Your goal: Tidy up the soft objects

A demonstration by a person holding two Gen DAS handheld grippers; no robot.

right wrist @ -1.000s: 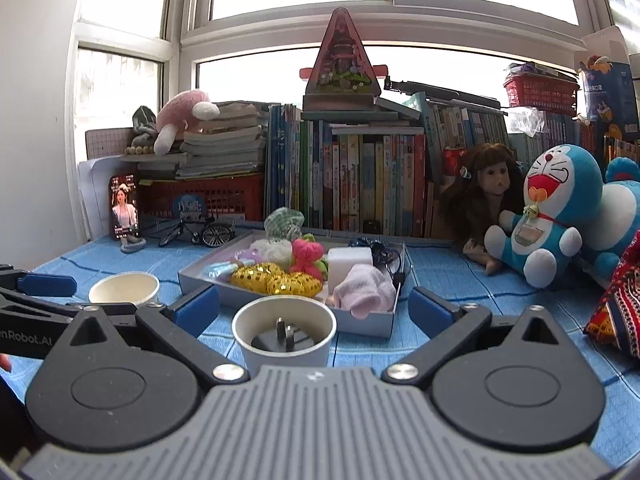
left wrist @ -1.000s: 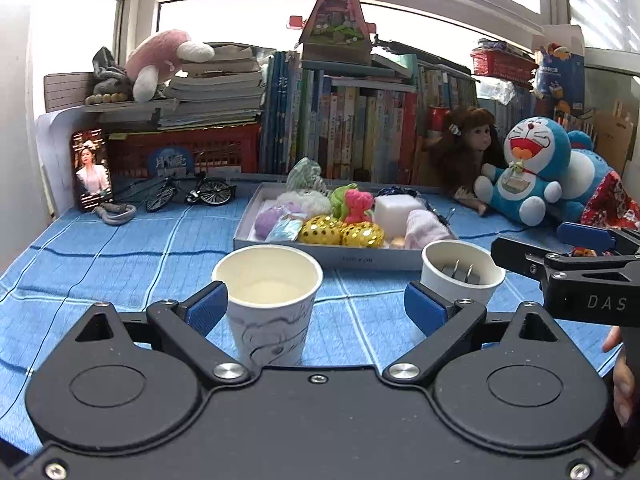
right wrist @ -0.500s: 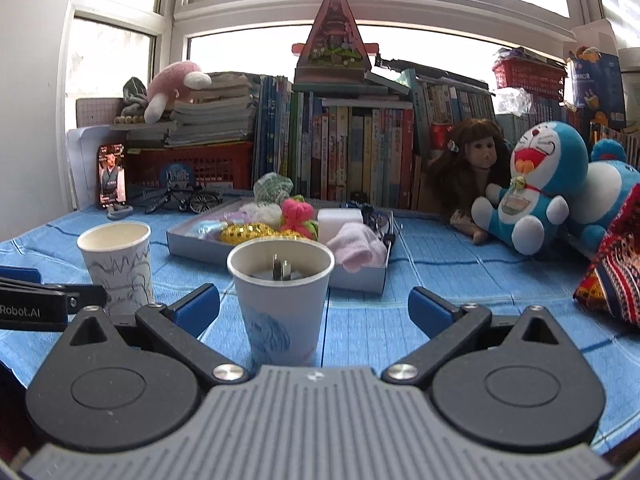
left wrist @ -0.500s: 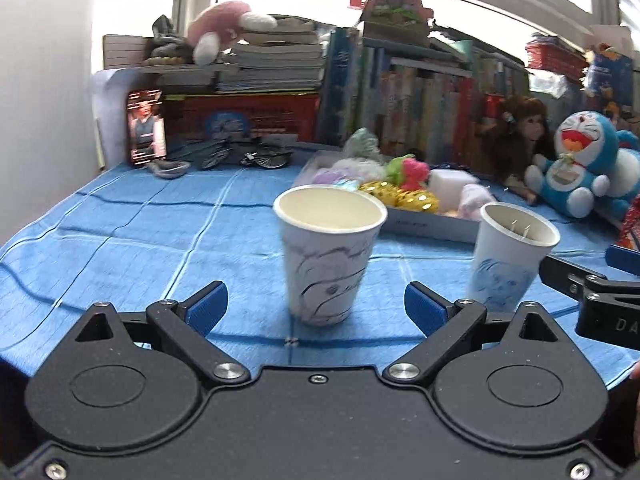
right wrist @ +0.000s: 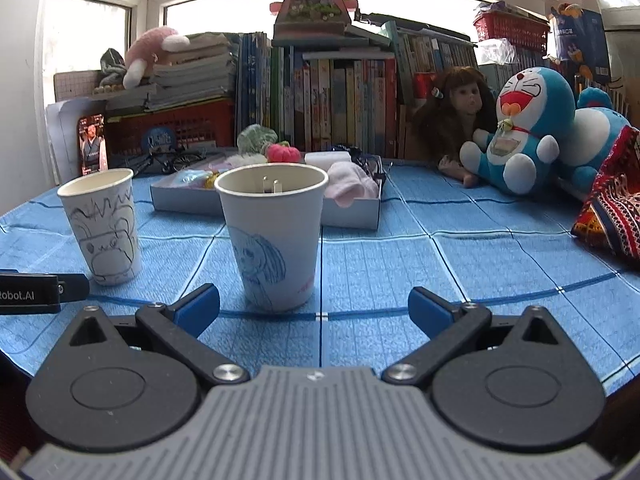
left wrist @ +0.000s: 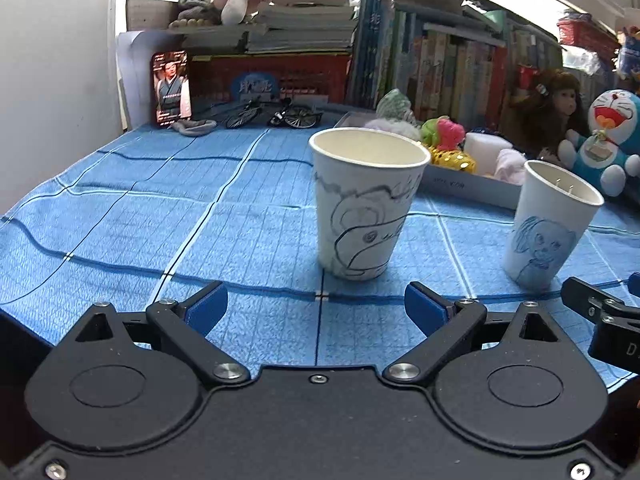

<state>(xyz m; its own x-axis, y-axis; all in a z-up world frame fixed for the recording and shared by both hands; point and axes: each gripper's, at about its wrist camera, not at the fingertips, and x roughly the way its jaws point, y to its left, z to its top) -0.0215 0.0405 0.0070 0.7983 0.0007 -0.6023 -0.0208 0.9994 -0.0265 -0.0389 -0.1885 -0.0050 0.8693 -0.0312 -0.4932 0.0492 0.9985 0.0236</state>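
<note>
- The blue cloth (right wrist: pixel 400 264) ran out of frame on every side, so you could not see where the table ended.
- The shallow grey box (right wrist: pixel 352 210) holding the soft objects sat behind both cups; from your left wrist view the black-sketch cup (left wrist: pixel 366 204) hid its near-left part, and from the right wrist view the blue-sketch cup (right wrist: pixel 276 236) covered its middle.
- Of the soft objects you saw only tops: a pink cloth (right wrist: pixel 350 186) drooping over the box's front wall, a pink plush (left wrist: pixel 450 134), gold sequinned pieces (left wrist: pixel 454 160).
- Something metal with two prongs (right wrist: pixel 272 186) stood inside the blue-sketch cup; what it was could not be made out.
- Your left gripper (left wrist: pixel 316 310) was held low and level, its jaws spread wide and empty, the black-sketch cup just ahead.
- Your right gripper (right wrist: pixel 314 308) was posed likewise, parted and holding nothing, short of the blue-sketch cup.
</note>
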